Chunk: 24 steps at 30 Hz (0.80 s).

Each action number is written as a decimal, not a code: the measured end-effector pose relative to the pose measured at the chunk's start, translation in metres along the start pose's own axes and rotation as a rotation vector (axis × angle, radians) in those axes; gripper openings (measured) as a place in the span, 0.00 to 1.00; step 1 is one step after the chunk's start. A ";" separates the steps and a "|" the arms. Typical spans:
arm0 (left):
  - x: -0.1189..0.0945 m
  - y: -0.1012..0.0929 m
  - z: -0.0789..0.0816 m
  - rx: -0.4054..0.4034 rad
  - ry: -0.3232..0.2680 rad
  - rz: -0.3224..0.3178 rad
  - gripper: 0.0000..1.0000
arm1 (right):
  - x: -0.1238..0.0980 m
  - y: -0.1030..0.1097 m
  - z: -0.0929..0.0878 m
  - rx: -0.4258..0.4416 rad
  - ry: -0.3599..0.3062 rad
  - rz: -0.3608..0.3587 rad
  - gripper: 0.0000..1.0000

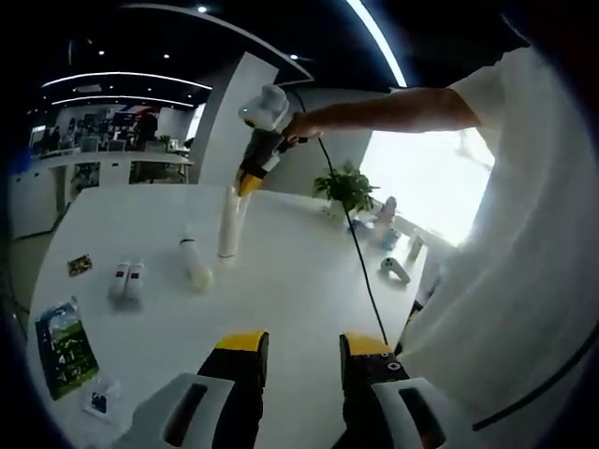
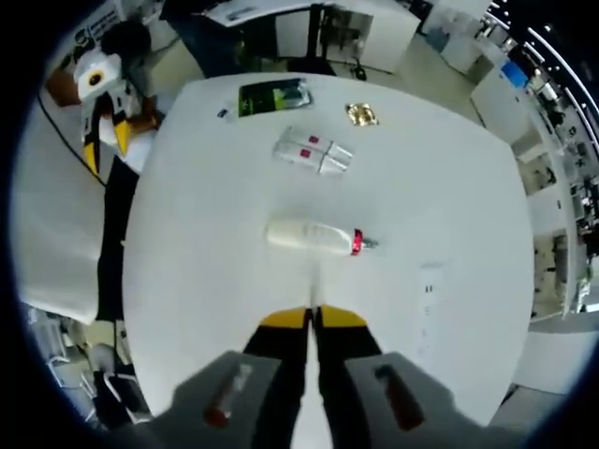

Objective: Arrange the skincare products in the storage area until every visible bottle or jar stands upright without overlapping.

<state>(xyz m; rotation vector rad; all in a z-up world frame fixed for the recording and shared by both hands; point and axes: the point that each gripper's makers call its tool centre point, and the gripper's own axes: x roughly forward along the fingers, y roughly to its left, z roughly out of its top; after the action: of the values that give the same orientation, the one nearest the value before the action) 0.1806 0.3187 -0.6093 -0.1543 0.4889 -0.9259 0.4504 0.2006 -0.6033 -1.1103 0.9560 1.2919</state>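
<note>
A tall white bottle (image 1: pixel 227 224) stands upright on the white table (image 1: pixel 299 281). My right gripper (image 1: pixel 248 182) comes down from above and is shut on its top. In the right gripper view the jaws (image 2: pixel 314 318) are pressed on that bottle (image 2: pixel 314 288), seen end-on. A white bottle with a red collar (image 1: pixel 197 267) (image 2: pixel 314 237) lies on its side close by. Two small white tubes (image 1: pixel 126 279) (image 2: pixel 314 152) lie side by side. My left gripper (image 1: pixel 299 346) (image 2: pixel 105 136) hangs open over the near table edge, holding nothing.
A green packet (image 1: pixel 64 346) (image 2: pixel 273 96) and a small gold sachet (image 1: pixel 80 265) (image 2: pixel 360 113) lie on the table. A potted plant (image 1: pixel 346 187) and several small items (image 1: pixel 388 220) sit at the far right edge. A black cable (image 1: pixel 360 262) crosses the table.
</note>
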 end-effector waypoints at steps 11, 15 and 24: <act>0.001 -0.003 -0.002 -0.008 0.006 0.000 0.32 | 0.001 -0.005 -0.002 -0.007 0.001 0.017 0.03; 0.001 -0.005 -0.006 0.005 0.026 0.001 0.32 | 0.001 -0.007 -0.002 -0.004 0.004 0.017 0.04; 0.006 -0.014 -0.014 0.048 0.071 -0.016 0.32 | 0.000 -0.013 -0.002 0.004 0.004 -0.009 0.07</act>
<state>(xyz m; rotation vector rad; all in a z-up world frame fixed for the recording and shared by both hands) 0.1671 0.3070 -0.6187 -0.0821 0.5308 -0.9608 0.4632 0.1990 -0.6032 -1.1129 0.9549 1.2802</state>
